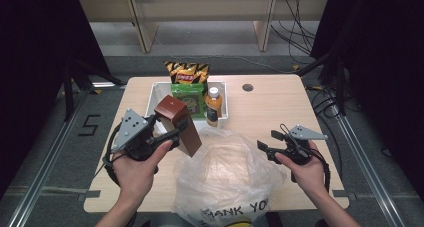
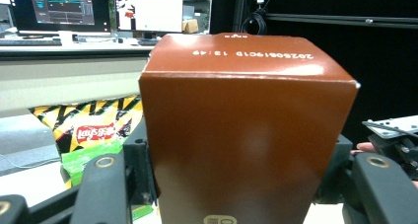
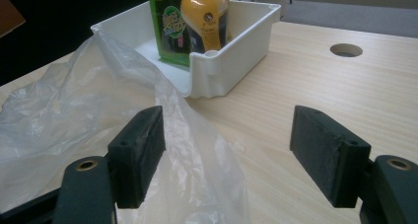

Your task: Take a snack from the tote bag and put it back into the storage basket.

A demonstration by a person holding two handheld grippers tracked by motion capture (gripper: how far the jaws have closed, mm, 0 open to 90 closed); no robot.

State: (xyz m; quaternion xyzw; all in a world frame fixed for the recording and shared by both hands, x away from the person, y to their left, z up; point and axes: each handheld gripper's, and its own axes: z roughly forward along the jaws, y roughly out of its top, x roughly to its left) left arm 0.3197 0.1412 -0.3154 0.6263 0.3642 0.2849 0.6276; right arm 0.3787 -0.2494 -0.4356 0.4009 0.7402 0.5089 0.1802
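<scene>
My left gripper (image 1: 167, 132) is shut on a brown carton (image 1: 177, 124), held tilted above the table's left half, beside the clear plastic bag (image 1: 227, 174). Close up in the left gripper view, the brown carton (image 2: 246, 135) sits between both jaws, a printed date code on its top. My right gripper (image 1: 267, 142) stands open at the bag's right edge, nothing between its fingers (image 3: 140, 152). The plastic bag (image 3: 74, 125) spreads to the left of them. A white bin (image 1: 224, 99) holds a green packet (image 1: 187, 99) and an orange-capped bottle (image 1: 213, 107).
A yellow-black chip bag (image 1: 186, 72) leans at the bin's far end. A round cable hole (image 1: 247, 87) sits in the wooden tabletop at back right. Bare wood lies right of the bin. Black curtains and cables flank the table.
</scene>
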